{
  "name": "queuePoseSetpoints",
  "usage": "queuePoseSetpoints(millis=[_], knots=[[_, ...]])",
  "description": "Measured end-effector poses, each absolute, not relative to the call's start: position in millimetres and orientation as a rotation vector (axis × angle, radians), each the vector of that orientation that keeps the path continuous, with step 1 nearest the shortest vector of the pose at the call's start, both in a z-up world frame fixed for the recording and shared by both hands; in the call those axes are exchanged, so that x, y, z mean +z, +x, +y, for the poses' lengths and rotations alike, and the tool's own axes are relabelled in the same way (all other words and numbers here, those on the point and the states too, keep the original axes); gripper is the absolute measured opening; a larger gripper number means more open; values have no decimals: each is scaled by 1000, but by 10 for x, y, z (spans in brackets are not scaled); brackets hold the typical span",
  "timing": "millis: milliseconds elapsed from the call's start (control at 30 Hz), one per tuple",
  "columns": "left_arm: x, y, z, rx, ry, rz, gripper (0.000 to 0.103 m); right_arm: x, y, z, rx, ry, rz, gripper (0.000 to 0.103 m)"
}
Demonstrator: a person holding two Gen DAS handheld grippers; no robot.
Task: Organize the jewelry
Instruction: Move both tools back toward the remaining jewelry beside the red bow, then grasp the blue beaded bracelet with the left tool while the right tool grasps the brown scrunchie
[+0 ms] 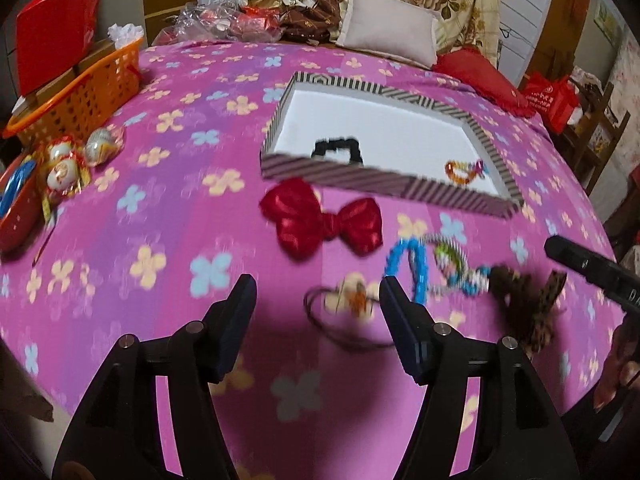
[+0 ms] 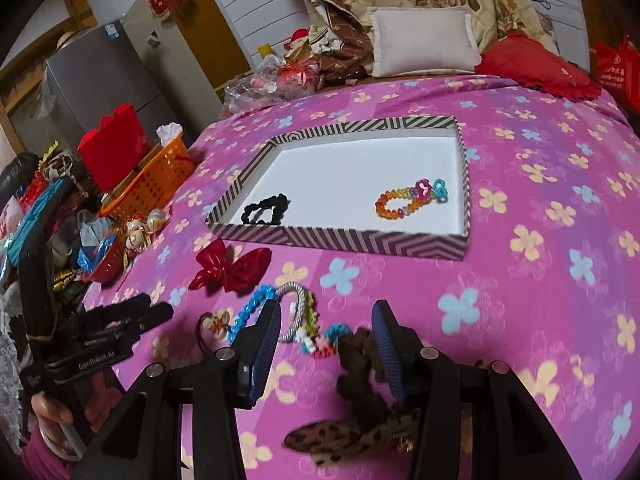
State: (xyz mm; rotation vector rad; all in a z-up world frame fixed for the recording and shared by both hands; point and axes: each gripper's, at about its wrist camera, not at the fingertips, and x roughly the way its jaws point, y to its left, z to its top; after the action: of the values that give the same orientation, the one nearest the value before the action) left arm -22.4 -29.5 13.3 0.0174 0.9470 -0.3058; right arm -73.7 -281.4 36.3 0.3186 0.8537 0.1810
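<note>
While my left claw (image 1: 318, 294) hangs wide open and empty over the bed (image 2: 540, 280), my right claw (image 2: 326, 320) gapes around the leopard-print bow (image 2: 360, 364), beside the striped tray (image 2: 340, 238).

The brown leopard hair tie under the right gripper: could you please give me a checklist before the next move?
1. Right gripper open: ok.
2. Brown leopard hair tie between its fingers: ok, off-centre toward the right finger.
3. Neighbouring bead bracelet outside the grasp: not ok, it lies between the fingers too.
4. Striped box has free room: ok.
5. Left gripper clear of the path: ok.
6. Firm grip: cannot tell.
</note>
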Motion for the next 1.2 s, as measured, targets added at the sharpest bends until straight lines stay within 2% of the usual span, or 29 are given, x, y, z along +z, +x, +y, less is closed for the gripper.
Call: queuePoseSetpoints(millis=[300,733,800,933,1000,1200], knots=[[-9,-349,-348,-320,27,978,64,304,-858,-2819,171,335,871,45],[-135,-254,-931,-447,131,999,63,264,-851,-3016,139,333,889,45],[-160,-246,-997,-458,157,1000,60,248,-849,-3068,130,346,892,45],[-233,-223,-1133,-477,204,1010,44,231,-848,-3129,119,356,896,45],[-267,-208,-1180,-485,211,1019,40,221,-844,-3150,118,360,897,45],[-319,-159,-1257,-468,247,1010,40,199,-838,-3169,120,364,902,45]])
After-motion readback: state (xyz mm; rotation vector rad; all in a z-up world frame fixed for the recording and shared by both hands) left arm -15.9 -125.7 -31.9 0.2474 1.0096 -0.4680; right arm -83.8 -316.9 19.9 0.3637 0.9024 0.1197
